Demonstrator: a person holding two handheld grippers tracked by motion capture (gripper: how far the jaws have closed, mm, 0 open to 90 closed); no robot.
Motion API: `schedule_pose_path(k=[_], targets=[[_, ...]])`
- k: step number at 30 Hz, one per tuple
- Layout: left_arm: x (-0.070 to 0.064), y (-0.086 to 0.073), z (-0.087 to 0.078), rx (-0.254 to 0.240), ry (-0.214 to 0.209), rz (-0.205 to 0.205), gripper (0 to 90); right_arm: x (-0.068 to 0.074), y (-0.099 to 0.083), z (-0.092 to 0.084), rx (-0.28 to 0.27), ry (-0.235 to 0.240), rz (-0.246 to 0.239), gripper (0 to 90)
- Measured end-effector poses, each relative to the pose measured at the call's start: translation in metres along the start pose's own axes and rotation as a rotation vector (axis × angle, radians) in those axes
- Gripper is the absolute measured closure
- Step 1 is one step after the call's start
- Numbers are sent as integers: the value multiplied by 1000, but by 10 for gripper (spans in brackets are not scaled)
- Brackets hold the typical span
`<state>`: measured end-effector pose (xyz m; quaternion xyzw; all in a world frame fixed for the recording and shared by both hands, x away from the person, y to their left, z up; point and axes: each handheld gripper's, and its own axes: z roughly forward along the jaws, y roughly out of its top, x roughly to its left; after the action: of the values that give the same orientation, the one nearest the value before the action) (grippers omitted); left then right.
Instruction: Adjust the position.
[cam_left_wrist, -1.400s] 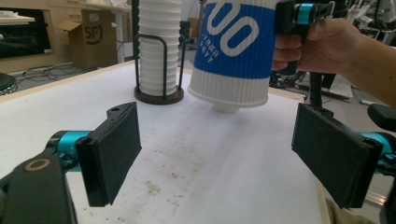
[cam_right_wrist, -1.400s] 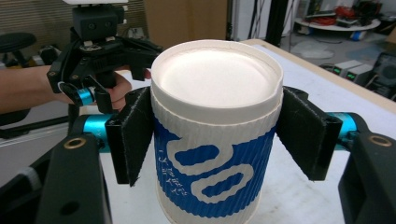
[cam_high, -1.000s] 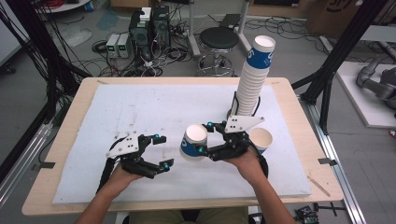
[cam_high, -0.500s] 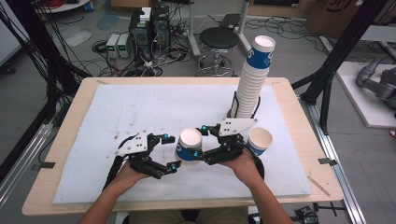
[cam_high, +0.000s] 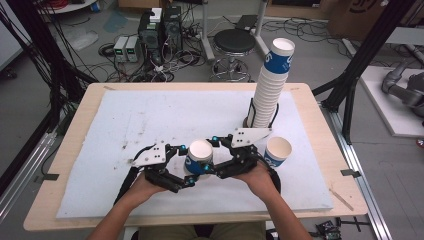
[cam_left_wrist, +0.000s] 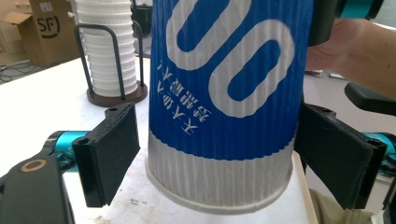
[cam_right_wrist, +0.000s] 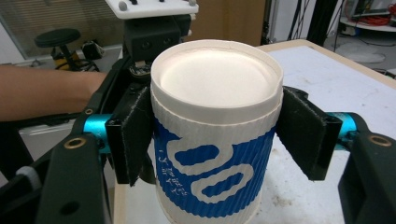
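While right tongs (cam_right_wrist: 212, 140) clamp cup (cam_right_wrist: 215, 154), table edge near.

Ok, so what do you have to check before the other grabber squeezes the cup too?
1. Right gripper grips the cup: its fingers press both sides. Ok.
2. Left gripper is lined up: one finger on each side of the cup's lower part. Ok.
3. Left fingers touch the cup: there is a gap at one finger. Not ok.
4. Cup is upright: mouth faces up. Ok.
5. Spare cup and cup stack stand apart from the grippers. Ok.
6. One cup or two nested: cannot tell.
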<state>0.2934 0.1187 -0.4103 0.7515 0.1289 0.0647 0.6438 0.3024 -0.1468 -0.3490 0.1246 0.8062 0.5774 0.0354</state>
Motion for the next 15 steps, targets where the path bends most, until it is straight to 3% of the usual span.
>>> schedule_pose_path(k=[6,15], targets=[[-1,-1,3,10,-11,-2,147,0,0,2,-10,10,2,307],[0,-1,3,37,-12,18,258,0,-4,2,-4,5,23,312]])
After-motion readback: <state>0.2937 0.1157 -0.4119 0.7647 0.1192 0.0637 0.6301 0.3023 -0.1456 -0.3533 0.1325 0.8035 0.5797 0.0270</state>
